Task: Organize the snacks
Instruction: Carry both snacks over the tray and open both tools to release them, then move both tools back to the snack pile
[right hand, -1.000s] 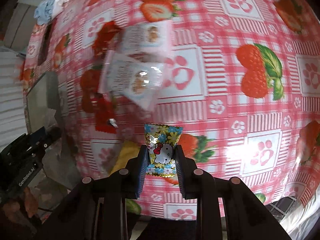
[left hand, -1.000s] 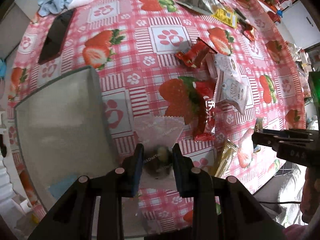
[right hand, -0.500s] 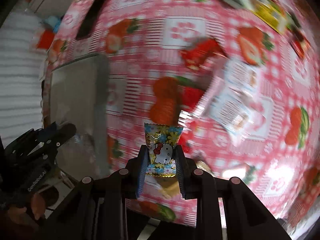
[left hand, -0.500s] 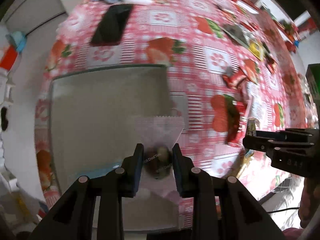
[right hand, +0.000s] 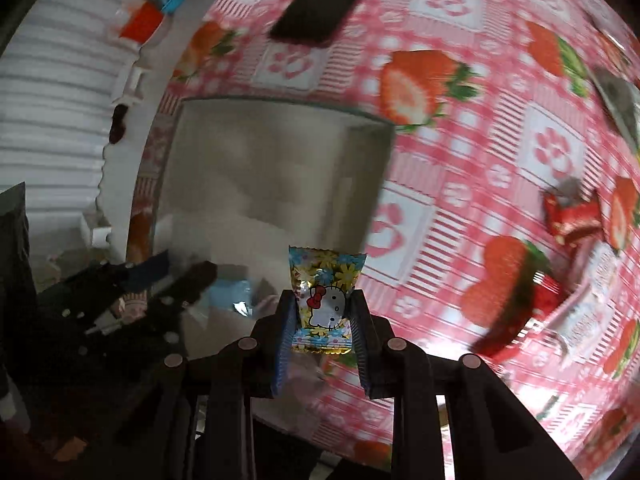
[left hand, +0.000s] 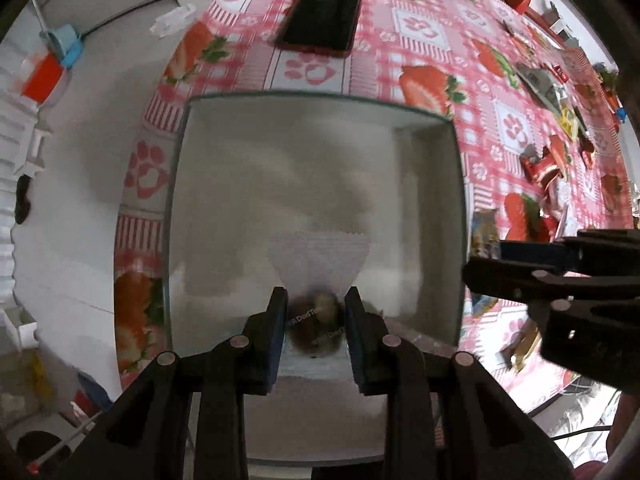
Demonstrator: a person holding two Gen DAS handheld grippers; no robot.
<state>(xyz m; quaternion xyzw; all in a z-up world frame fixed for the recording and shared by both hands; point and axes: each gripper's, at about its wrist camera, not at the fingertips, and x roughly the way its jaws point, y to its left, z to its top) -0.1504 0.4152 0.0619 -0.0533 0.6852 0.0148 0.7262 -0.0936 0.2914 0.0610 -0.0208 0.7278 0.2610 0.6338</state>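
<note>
Both grippers loaded, over the grey bin.

Left gripper (left hand: 316, 320) points down into the grey bin (left hand: 460, 184), jaws clamped on a clear-wrapped snack (left hand: 318, 276). Right gripper (right hand: 322, 320) pinches a floral cat-print candy packet (right hand: 325, 300) at the bin's right wall. Loose snacks (right hand: 572, 220) lie farther right on the strawberry tablecloth (left hand: 424, 32); a phone (left hand: 320, 20) lies beyond the bin.

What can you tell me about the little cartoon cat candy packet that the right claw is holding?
The candy packet is a small pillow-shaped wrapper of shiny foil, printed with blue and yellow flowers and a white cartoon cat with a red bow. Its top edge is crimped and fans out wider than the pinched middle. It stands upright, printed face toward the camera, squeezed between the two pads of the right claw, touching nothing else. It is held above the table, over the near right corner of the translucent container.
</note>
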